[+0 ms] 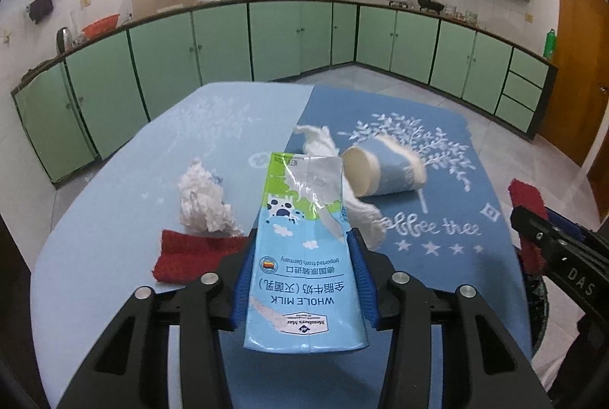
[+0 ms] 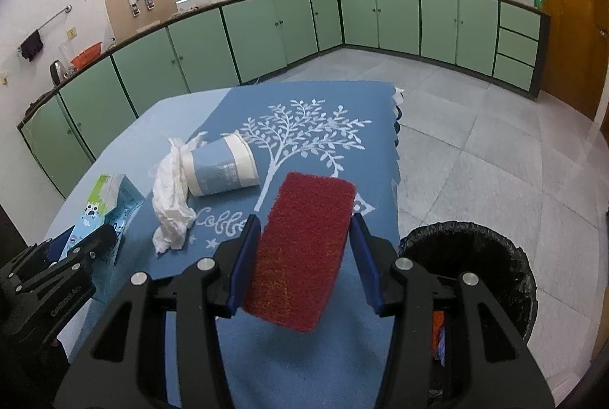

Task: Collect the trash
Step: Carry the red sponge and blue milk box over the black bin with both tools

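My right tongs [image 2: 304,256], clamping a red scouring pad [image 2: 304,249], sit nearest the black-lined bin [image 2: 468,256]; my left tongs [image 1: 302,272] clamp a blue milk carton [image 1: 304,256].

The milk carton [image 1: 300,249] is light blue with a green top, white clouds and a black-spotted cow. The scouring pad [image 2: 304,253] is dark red, the paper cup [image 2: 222,167] pale blue with cream bands. The mat [image 2: 342,112] is blue with a white leafy tree, and the bin liner [image 2: 495,256] is black.
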Demonstrator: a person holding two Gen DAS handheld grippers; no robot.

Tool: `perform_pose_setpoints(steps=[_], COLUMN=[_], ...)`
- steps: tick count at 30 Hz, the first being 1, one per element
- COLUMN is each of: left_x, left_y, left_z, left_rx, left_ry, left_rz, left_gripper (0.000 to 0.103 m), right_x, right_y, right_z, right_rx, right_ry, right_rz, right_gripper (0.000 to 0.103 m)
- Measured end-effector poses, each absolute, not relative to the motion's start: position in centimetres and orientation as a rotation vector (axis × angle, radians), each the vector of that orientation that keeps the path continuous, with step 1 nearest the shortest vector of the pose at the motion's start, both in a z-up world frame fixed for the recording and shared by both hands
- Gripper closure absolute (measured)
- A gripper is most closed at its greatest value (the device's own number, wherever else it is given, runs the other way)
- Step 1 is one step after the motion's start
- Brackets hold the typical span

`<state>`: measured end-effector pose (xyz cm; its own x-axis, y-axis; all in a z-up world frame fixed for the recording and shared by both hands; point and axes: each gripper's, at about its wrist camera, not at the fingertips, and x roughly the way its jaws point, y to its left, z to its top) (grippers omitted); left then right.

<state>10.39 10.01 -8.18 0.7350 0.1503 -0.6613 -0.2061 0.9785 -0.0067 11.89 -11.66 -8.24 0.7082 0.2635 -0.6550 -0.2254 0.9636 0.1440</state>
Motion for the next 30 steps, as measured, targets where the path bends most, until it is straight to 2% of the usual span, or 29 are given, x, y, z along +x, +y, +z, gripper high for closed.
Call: perform_pose_setpoints(steps=[16,30], left_x=[9.3,9.7], left_y=[6.5,-0.2], left_z=[-3.0,-2.3], left_rx=[-0.068,-0.024], left_ry=[0.635,0.615], left_rz=[0.101,-0.048], left_gripper=[0.057,0.057], right_x=[8.9,7.1], right_y=[-15.6,-23.0], right_z=[-3.2,-2.5], right_rx=[0.085,0.1], right_ry=[0.633,0.6], right_rz=[0.277,0.151], right_gripper=[0.056,0.056])
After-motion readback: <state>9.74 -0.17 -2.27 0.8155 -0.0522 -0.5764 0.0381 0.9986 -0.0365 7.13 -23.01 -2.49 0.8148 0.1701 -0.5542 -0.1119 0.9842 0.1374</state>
